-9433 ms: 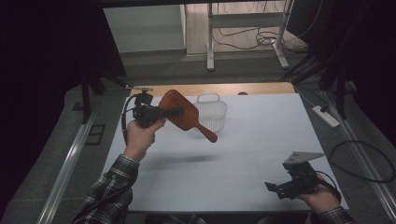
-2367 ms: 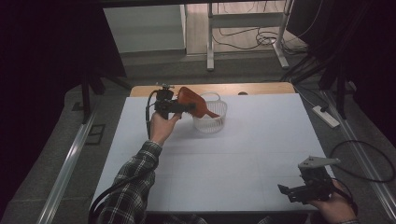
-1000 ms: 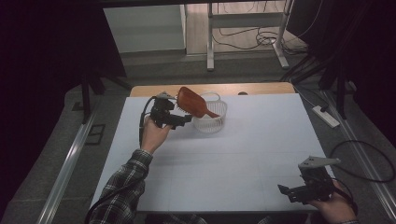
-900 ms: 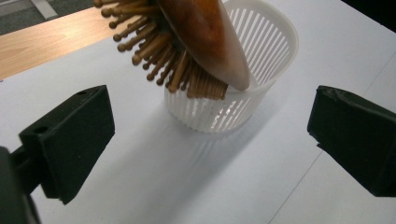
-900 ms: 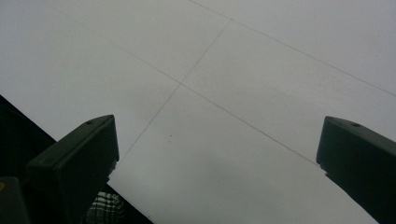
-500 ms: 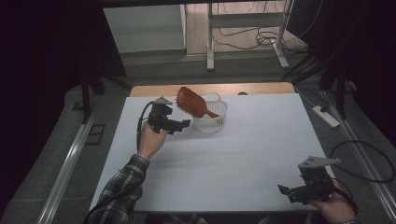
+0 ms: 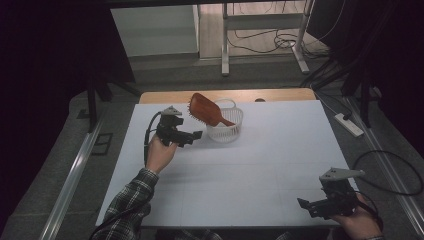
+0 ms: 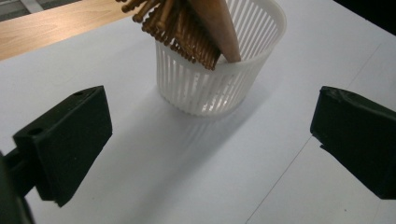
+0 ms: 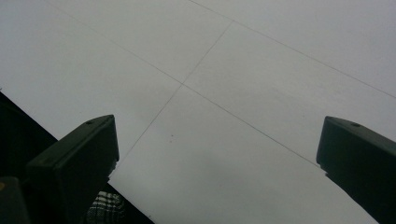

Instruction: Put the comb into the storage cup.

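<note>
A wooden hairbrush (image 7: 207,111) leans in a white slatted basket (image 7: 225,128) at the back middle of the white table (image 7: 260,165); its head sticks out up and to the left. In the left gripper view the brush (image 8: 205,25) rests bristles-down inside the basket (image 8: 205,88). My left gripper (image 7: 190,136) hovers just left of the basket, open and empty, its midpoint (image 8: 210,154) over bare table. My right gripper (image 7: 307,206) is held low at the table's front right corner, open with nothing between its fingers (image 9: 219,168).
A strip of wooden tabletop (image 7: 270,94) shows behind the white sheet. A power strip (image 7: 348,124) lies on the floor to the right. Desk legs and cables (image 7: 265,40) stand beyond the table. A checked sleeve (image 7: 131,200) reaches in at the front left.
The left gripper let go of the hairbrush, which now rests in the basket, and has drawn back toward the left and nearer the person. The right gripper has stayed put.
</note>
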A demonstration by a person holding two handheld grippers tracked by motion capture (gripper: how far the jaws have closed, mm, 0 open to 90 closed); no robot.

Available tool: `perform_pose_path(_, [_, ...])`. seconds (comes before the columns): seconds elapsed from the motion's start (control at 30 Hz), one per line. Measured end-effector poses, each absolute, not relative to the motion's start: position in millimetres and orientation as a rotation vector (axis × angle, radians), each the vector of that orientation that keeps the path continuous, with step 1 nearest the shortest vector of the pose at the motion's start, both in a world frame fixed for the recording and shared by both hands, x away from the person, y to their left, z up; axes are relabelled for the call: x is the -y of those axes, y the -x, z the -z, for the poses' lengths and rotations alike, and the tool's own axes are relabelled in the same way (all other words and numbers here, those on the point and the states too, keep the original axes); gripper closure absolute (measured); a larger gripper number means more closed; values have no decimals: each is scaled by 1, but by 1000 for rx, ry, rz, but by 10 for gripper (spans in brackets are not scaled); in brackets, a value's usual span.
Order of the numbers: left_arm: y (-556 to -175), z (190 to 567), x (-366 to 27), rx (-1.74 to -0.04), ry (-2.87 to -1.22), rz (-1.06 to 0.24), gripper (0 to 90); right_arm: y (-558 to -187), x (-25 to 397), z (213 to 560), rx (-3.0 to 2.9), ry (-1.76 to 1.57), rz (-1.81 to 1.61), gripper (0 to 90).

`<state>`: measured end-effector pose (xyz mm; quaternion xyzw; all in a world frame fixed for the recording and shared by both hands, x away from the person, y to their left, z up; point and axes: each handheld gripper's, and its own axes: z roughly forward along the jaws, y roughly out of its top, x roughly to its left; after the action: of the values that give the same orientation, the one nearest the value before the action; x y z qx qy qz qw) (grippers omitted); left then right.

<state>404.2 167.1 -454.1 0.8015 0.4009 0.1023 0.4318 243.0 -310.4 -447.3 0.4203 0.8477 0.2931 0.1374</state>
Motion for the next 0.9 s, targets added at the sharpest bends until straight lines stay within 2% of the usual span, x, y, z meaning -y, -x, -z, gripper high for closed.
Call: perform_pose_path(0.9, [-385,459,-175,-1001,-2011,-235,0,-242,310,447,-2447,-1202,-851,0])
